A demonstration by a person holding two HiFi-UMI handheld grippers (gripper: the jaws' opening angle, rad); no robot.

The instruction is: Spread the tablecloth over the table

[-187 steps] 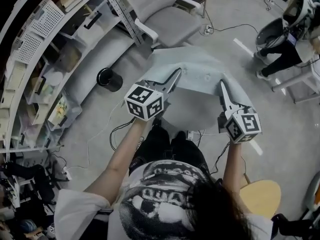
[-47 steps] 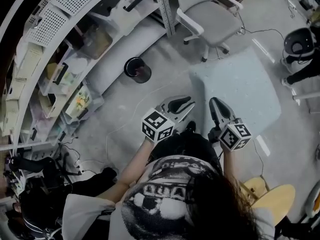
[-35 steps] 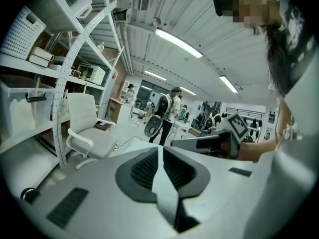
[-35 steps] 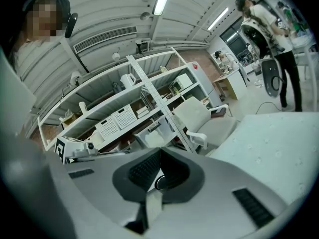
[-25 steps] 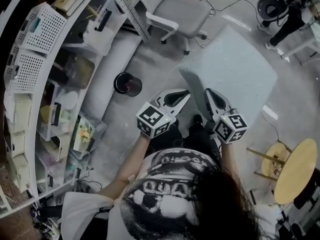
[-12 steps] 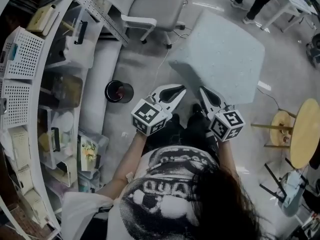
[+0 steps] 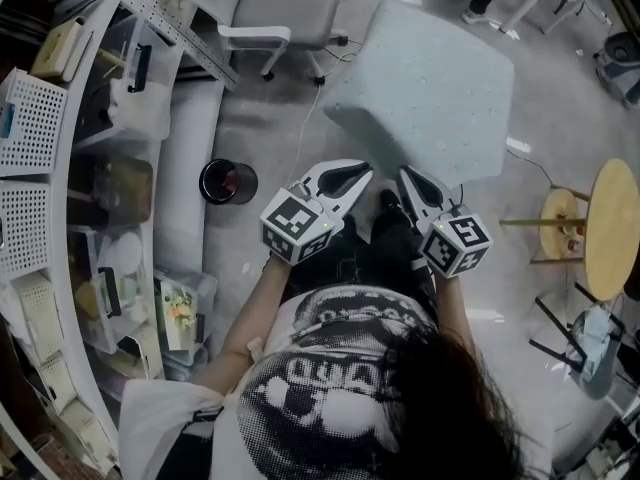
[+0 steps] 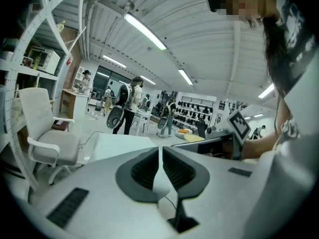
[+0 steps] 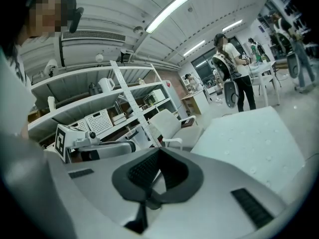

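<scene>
Your left gripper is closed and empty. Your right gripper, also empty, has just been opening a hair. The tablecloth lies spread just ahead of both tips, nearer the right one.

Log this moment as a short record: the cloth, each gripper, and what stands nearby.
cloth: pale blue-grey tablecloth lies spread over the table, hiding its top
left gripper: jaws together, nothing between them
right gripper: jaws have just been easing apart, tips look together, nothing between them
nearby: grey office chair, black round bin, round tan tabletop
task: cloth looks laid
</scene>
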